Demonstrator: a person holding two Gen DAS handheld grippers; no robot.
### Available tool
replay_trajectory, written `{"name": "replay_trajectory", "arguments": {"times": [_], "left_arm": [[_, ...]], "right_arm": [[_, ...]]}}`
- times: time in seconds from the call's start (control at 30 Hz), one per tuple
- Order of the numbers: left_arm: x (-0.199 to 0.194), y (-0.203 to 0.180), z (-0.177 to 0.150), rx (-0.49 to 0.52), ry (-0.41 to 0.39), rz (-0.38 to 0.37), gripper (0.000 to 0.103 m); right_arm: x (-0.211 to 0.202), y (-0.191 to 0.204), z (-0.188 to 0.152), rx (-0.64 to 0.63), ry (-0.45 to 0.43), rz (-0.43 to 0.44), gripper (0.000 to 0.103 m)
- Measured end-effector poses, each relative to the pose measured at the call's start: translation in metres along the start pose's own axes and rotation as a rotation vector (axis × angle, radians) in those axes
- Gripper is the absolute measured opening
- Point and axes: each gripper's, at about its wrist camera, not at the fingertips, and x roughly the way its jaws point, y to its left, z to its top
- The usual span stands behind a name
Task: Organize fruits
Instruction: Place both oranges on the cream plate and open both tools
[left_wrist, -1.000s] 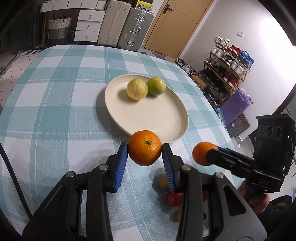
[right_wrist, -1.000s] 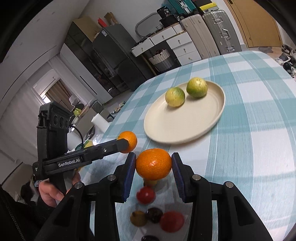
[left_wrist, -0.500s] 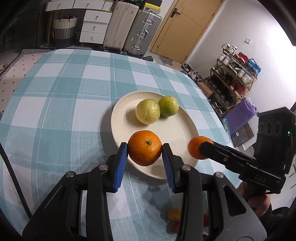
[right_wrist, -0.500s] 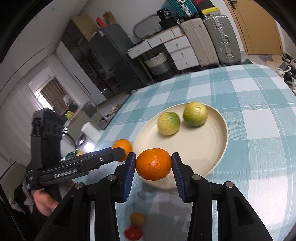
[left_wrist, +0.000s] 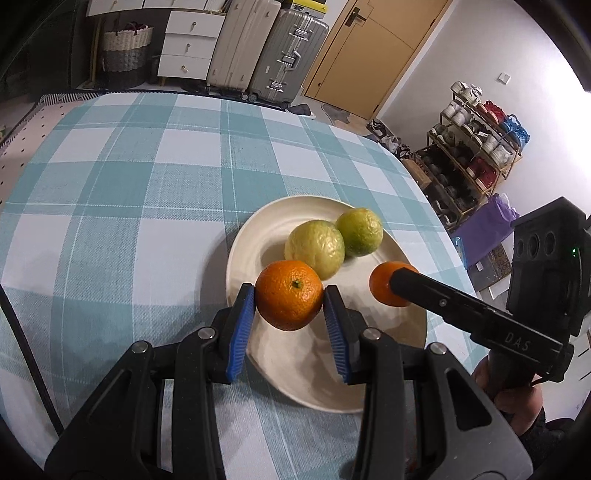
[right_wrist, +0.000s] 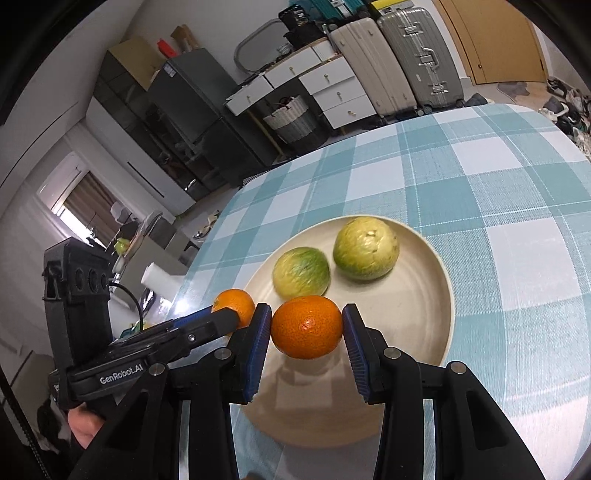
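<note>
My left gripper (left_wrist: 290, 304) is shut on an orange (left_wrist: 289, 303) and holds it over the near left part of a cream plate (left_wrist: 388, 376). My right gripper (right_wrist: 306, 326) is shut on a second orange (right_wrist: 306, 326), held over the same plate (right_wrist: 424, 332). Each gripper's orange also shows in the other view: the right one's (left_wrist: 384, 282) in the left wrist view, the left one's (right_wrist: 234, 304) in the right wrist view. Two yellow-green fruits (left_wrist: 316, 248) (left_wrist: 360, 231) lie on the plate; they also show in the right wrist view (right_wrist: 301, 272) (right_wrist: 365, 248).
The plate sits on a round table with a teal checked cloth (left_wrist: 147, 192). The table edge is close on the right of the left wrist view. Suitcases (left_wrist: 266, 55), drawers and a shoe rack (left_wrist: 476, 155) stand beyond the table.
Both grippers, each with its orange, have moved forward from the small loose fruits near the table edge to above the plate. Those small fruits have left both views.
</note>
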Motion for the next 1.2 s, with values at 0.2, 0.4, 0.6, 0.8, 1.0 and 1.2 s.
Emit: {"name": "replay_trajectory", "arguments": {"times": [0.2,0.4,0.6,0.8,1.0,1.2], "left_arm": [[0.012,0.004,0.005,-0.005,0.014,-0.002,0.035],[0.019,0.009,0.012,-0.008,0.019,0.002,0.035],[0.023,0.010,0.017,-0.015,0.020,-0.004,0.035],[0.021,0.012,0.022,-0.036,0.013,-0.004,0.035],[0.010,0.008,0.020,-0.037,-0.003,0.007,0.038],[-0.007,-0.002,0.008,-0.017,-0.016,0.028,0.043]], "right_arm": [[0.011,-0.005,0.007,0.006,0.006,-0.024,0.041],[0.021,-0.008,0.008,0.015,0.016,-0.043,0.041],[0.025,-0.004,0.007,-0.005,0.011,-0.058,0.041],[0.020,0.003,0.009,-0.031,-0.021,-0.056,0.051],[0.003,0.009,0.010,-0.051,-0.060,-0.055,0.062],[-0.018,0.011,0.001,-0.084,-0.109,-0.072,0.081]]}}
